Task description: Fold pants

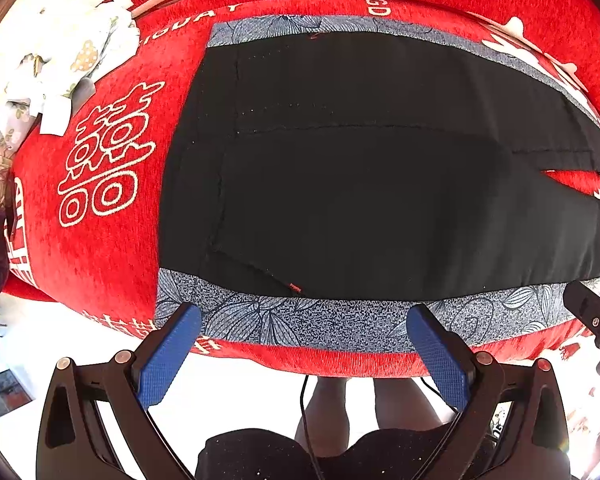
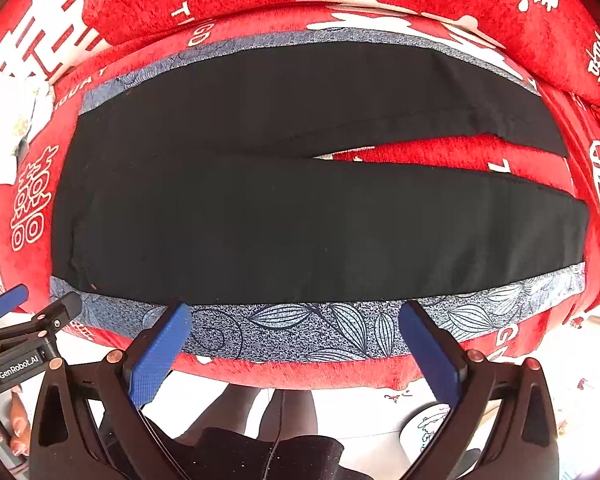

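Lying flat and unfolded on the sofa (image 2: pixel 220 0), the pants (image 2: pixel 300 220) await folding; left gripper (image 1: pixel 304 332) and right gripper (image 2: pixel 296 328) hover agape, empty.

Pants (image 2: pixel 300 208) spread flat on a cloth strip (image 2: pixel 320 332), waistband toward the left end, both legs running toward the right end and parted by a narrow gap. Cloth strip laid on the sofa seat (image 1: pixel 112 240), along its front edge. Crumpled fabric (image 1: pixel 52 60) at the seat's far-left corner. Left gripper (image 1: pixel 304 332) and right gripper (image 2: pixel 296 328) side by side at the front edge, above the cloth strip.
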